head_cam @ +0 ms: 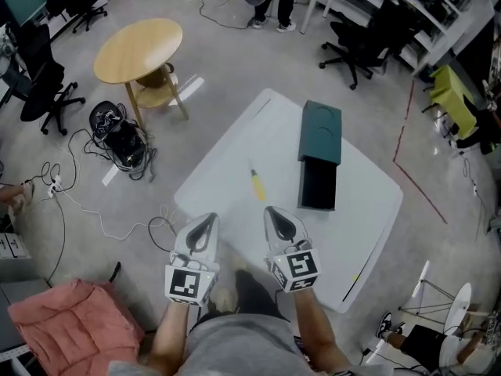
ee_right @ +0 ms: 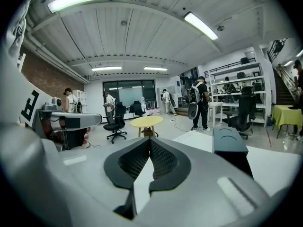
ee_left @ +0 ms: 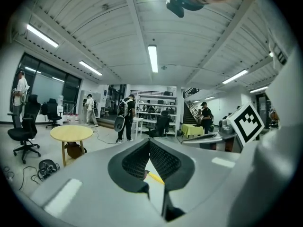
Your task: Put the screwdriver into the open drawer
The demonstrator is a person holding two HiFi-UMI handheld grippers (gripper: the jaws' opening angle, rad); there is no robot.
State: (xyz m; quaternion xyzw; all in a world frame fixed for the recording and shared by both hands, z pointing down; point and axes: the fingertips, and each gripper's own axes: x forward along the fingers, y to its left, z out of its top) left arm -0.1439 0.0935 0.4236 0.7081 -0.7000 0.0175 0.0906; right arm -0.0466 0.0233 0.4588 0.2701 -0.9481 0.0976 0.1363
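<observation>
A screwdriver (head_cam: pixel 256 183) with a yellow handle lies on the white table (head_cam: pixel 235 163), left of a dark teal drawer unit (head_cam: pixel 320 131). The unit's drawer (head_cam: pixel 318 185) is pulled out toward me and looks empty. Both grippers hover over the table's near edge, short of the screwdriver. My left gripper (head_cam: pixel 208 219) is shut and holds nothing; in the left gripper view the yellow handle (ee_left: pixel 155 176) shows through the gap below its tips (ee_left: pixel 149 141). My right gripper (head_cam: pixel 274 211) is also shut and empty, and the right gripper view shows the drawer unit (ee_right: pixel 229 141) ahead to the right.
A round wooden side table (head_cam: pixel 139 49) stands on the floor at far left, with cables and a dark bundle (head_cam: pixel 117 135) beside it. Office chairs (head_cam: pixel 356 45) and shelves line the back. A pink cushion (head_cam: pixel 70 312) lies at near left. People stand in the background.
</observation>
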